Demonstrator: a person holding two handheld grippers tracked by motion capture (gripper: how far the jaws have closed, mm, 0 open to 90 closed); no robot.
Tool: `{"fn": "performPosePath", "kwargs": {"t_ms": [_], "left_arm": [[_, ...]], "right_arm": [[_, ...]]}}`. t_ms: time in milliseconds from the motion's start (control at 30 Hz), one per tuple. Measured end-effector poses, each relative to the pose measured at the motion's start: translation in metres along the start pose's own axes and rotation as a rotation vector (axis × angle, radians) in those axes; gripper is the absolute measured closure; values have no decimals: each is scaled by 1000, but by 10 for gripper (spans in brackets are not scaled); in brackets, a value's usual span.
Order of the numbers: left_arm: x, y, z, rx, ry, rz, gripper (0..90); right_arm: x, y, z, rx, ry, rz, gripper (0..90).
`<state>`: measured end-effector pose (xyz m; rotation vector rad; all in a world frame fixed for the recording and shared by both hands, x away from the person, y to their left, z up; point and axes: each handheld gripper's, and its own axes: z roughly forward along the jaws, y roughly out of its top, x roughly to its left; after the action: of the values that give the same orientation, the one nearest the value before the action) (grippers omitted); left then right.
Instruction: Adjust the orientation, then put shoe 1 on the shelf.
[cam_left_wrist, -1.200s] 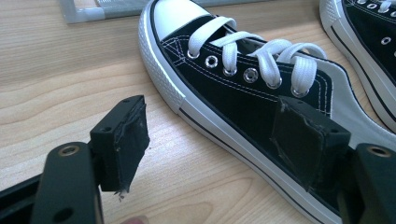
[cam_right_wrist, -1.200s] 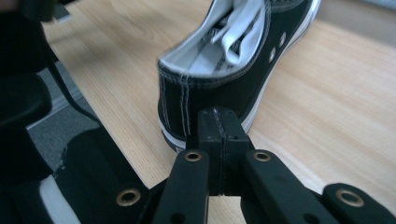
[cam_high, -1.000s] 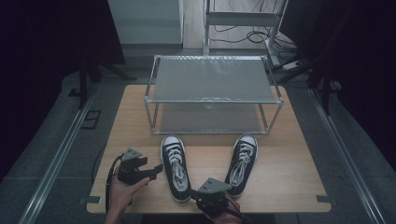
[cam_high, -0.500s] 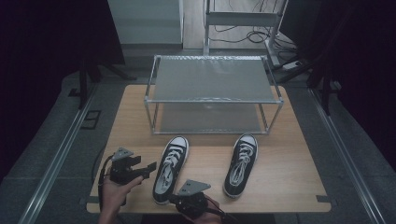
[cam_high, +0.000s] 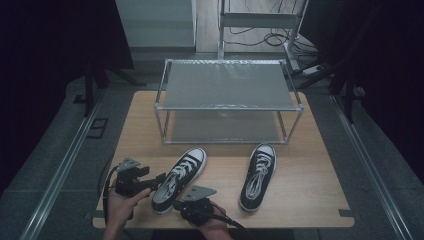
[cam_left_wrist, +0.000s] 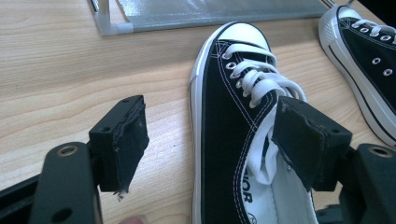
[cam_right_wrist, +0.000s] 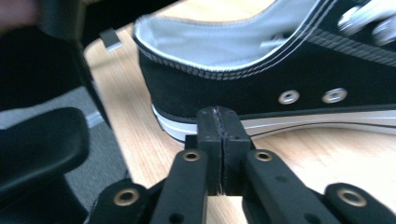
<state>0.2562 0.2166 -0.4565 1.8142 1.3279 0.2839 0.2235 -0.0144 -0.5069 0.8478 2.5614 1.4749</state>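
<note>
Two black canvas sneakers with white laces lie on the wooden table (cam_high: 310, 165). The left sneaker (cam_high: 179, 179) lies slanted, toe toward the far right. The right sneaker (cam_high: 257, 175) lies apart from it. My left gripper (cam_high: 159, 179) (cam_left_wrist: 210, 116) is open: one jaw stands over bare table left of the left sneaker (cam_left_wrist: 233, 84), the other over its opening, and neither pad presses on it. My right gripper (cam_high: 176, 204) (cam_right_wrist: 218, 116) is shut with nothing in it, its tips at the white sole under that sneaker's heel (cam_right_wrist: 261, 84).
A two-level metal rack (cam_high: 227, 85) with grey shelves stands across the far half of the table. The right sneaker's edge (cam_left_wrist: 369, 60) shows at the upper right of the left gripper view. Dark floor and rails flank the table.
The left sneaker has swung from pointing straight away to slanting, its heel shifted left. My right gripper has moved left along the front edge to the heel. The left gripper stayed close by.
</note>
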Motion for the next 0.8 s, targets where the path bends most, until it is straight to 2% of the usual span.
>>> {"fn": "performPosePath", "kwargs": {"t_ms": [100,200,367,433,533,733,800], "left_arm": [[1,0,2,8,-15,3,264],[1,1,5,24,-22,14,259],[-6,4,5,31,-42,31,252],[-9,8,5,34,-48,40,250],[-14,12,4,34,-51,52,245],[-23,17,1,53,-50,57,189],[-25,19,2,59,-50,61,179]], "right_arm": [[-2,3,-21,-39,-24,-27,843],[-5,8,-45,-79,-56,-38,759],[-16,15,-85,-149,-70,-20,623],[-19,16,-100,-177,-99,-25,575],[-30,14,-123,-186,-153,-30,516],[-61,0,-163,-207,-251,45,461],[-66,-2,-168,-212,-267,54,458]]}}
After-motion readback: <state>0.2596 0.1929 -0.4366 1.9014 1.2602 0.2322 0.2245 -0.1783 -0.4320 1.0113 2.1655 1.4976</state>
